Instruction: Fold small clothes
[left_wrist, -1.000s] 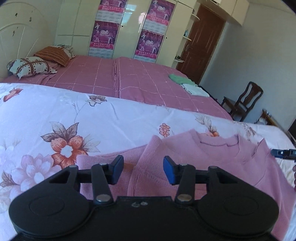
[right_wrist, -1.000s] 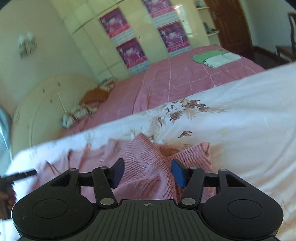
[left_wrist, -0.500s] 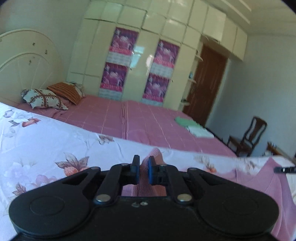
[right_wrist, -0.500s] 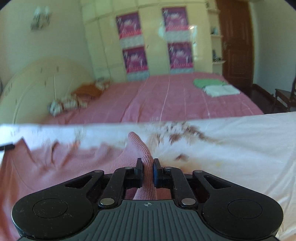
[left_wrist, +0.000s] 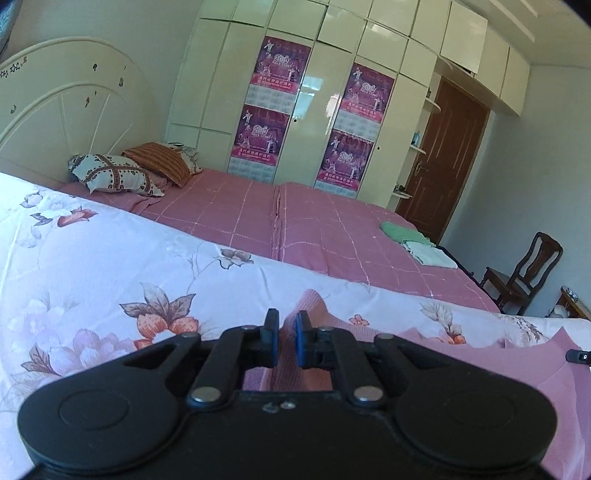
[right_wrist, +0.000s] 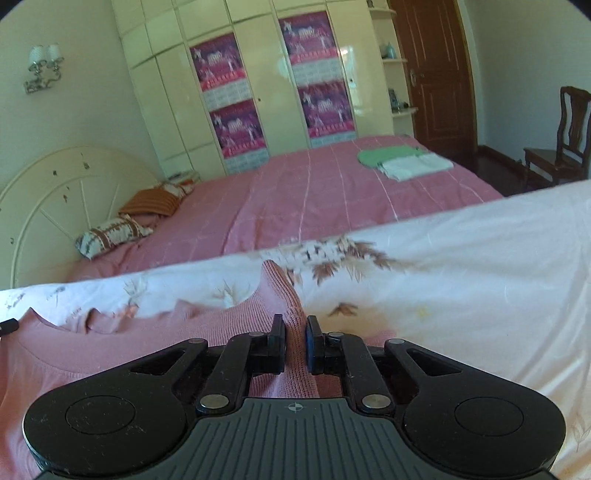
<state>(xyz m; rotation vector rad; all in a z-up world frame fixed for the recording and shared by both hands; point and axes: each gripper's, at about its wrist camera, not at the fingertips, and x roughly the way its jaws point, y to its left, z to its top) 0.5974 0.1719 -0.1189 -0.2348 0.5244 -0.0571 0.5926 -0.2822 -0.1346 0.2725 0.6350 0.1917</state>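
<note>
Sunlit and pale-walled, the bedroom holds a bed spread with a white floral quilt (left_wrist: 92, 266), on which the work takes place. At the centre of the left wrist view, the left tongs (left_wrist: 286, 341) are clamped on a raised fold of a pink knit sweater (left_wrist: 480, 362), the cloth pinched between the blue pads. The right tongs (right_wrist: 295, 345) likewise grip a peak of the same sweater (right_wrist: 110, 350), which rises between their fingers while the rest of the garment lies across the quilt. Beyond the quilt's edge stretches a pink checked bedspread (left_wrist: 325, 229), carrying a folded green cloth (right_wrist: 388, 154) and a folded white cloth (right_wrist: 415, 167) touching each other. Two pillows, one patterned white (left_wrist: 110, 177) and one orange striped (left_wrist: 162, 162), lean by a cream headboard (left_wrist: 55, 122). Behind stands a cream wardrobe (left_wrist: 317, 66) bearing purple posters (left_wrist: 273, 70), beside a brown door (left_wrist: 447, 158) and a wooden chair (left_wrist: 524, 273).
</note>
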